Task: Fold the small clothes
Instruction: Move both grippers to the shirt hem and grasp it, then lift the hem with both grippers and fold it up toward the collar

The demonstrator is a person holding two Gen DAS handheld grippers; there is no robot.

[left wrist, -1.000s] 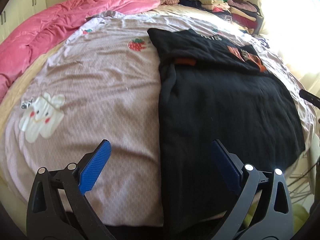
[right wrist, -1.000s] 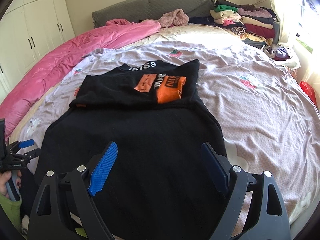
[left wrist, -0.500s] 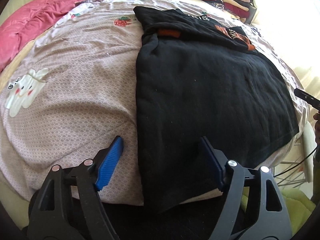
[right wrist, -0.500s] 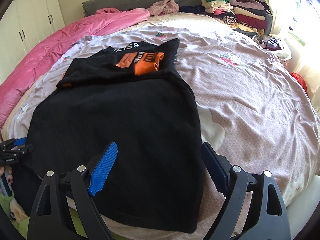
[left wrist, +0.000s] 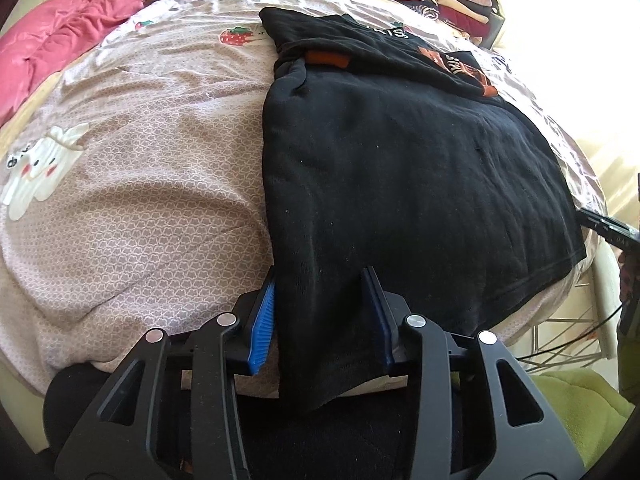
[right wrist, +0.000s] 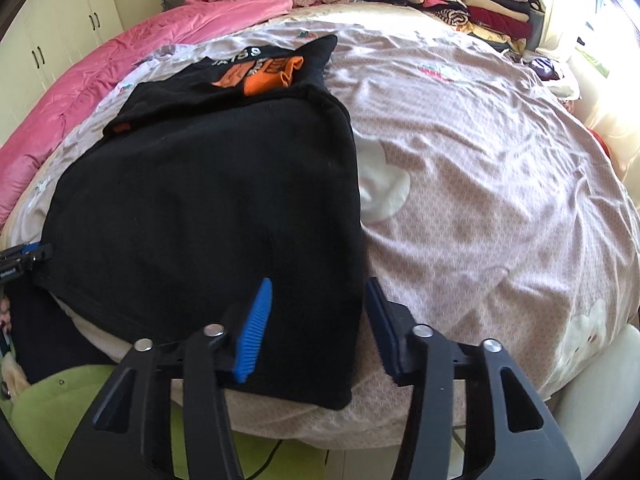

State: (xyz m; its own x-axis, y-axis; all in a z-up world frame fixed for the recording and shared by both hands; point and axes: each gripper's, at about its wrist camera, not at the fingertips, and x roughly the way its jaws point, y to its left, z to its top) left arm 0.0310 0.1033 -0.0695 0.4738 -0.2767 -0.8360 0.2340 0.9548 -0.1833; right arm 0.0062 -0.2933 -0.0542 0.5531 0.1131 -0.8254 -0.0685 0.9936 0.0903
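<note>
A black T-shirt (left wrist: pixel 400 168) with orange print lies flat on the bed, its top part folded over; it also shows in the right wrist view (right wrist: pixel 208 200). My left gripper (left wrist: pixel 324 316) is open, its blue pads on either side of the shirt's near left hem corner, which hangs over the bed edge. My right gripper (right wrist: pixel 318 320) is open around the near right hem corner. Neither has closed on the cloth. The right gripper's tip shows at the far right of the left wrist view (left wrist: pixel 608 228).
The bed has a pale pink patterned sheet (right wrist: pixel 480 184). A pink duvet (right wrist: pixel 100 76) lies along the left side. Stacks of folded clothes (right wrist: pixel 472 0) sit at the far right by the headboard. Green fabric (right wrist: pixel 60 396) is below the bed edge.
Both grippers have moved forward and down to the shirt's near hem corners, and their jaws have narrowed around the cloth.
</note>
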